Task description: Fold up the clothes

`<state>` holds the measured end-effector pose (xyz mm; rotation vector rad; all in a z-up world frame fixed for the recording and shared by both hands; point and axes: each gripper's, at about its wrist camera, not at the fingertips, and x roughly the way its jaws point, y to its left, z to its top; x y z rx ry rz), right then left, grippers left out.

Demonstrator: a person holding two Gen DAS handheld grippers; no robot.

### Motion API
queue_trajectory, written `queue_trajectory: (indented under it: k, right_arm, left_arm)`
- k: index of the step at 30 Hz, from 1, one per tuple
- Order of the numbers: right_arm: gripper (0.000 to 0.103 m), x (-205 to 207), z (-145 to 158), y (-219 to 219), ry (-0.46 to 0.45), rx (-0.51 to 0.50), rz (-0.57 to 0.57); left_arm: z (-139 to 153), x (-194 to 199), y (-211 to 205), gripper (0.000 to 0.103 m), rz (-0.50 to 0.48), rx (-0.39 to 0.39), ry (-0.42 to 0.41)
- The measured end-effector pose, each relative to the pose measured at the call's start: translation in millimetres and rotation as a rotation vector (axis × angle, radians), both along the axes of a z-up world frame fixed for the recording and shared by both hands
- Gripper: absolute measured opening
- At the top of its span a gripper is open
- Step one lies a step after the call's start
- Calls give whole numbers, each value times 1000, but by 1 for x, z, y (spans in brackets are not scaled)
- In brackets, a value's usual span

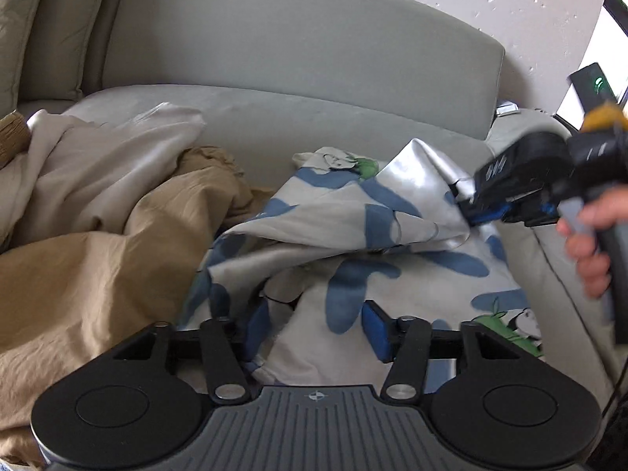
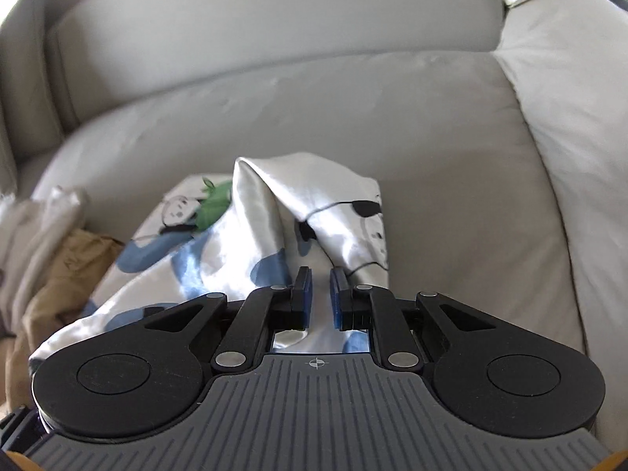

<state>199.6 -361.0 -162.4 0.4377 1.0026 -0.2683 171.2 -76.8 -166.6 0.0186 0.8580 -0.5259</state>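
Note:
A white satin cloth point(image 1: 392, 274) with blue blotches and panda prints lies crumpled on a grey sofa seat point(image 1: 274, 125). My left gripper point(image 1: 316, 329) is open just above the cloth's near part, and fabric lies between its blue pads point(image 1: 376, 331). My right gripper point(image 1: 467, 212), held by a hand point(image 1: 588, 243), comes in from the right and pinches a raised fold. In the right wrist view the right gripper point(image 2: 320, 298) is shut on the cloth point(image 2: 219, 259), which rises in a peak just beyond the fingertips.
A tan garment point(image 1: 98, 274) and a cream garment point(image 1: 98, 165) are heaped on the left of the seat. The sofa backrest point(image 1: 294, 39) runs behind, and a padded armrest point(image 2: 569, 117) bounds the right side. Bare seat cushion point(image 2: 392, 137) shows beyond the cloth.

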Motion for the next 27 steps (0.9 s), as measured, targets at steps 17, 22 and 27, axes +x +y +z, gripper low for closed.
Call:
queue_trajectory:
  k: [17, 22, 27]
  right_arm:
    - [5, -8, -2, 0, -22, 180, 107]
    - [2, 1, 19, 4, -131, 269, 66]
    - [44, 34, 35, 8, -318, 404, -117]
  left_arm:
    - [0, 1, -2, 51, -10, 2, -7]
    - [-1, 1, -2, 51, -9, 1, -10]
    - [0, 2, 2, 52, 7, -21, -2]
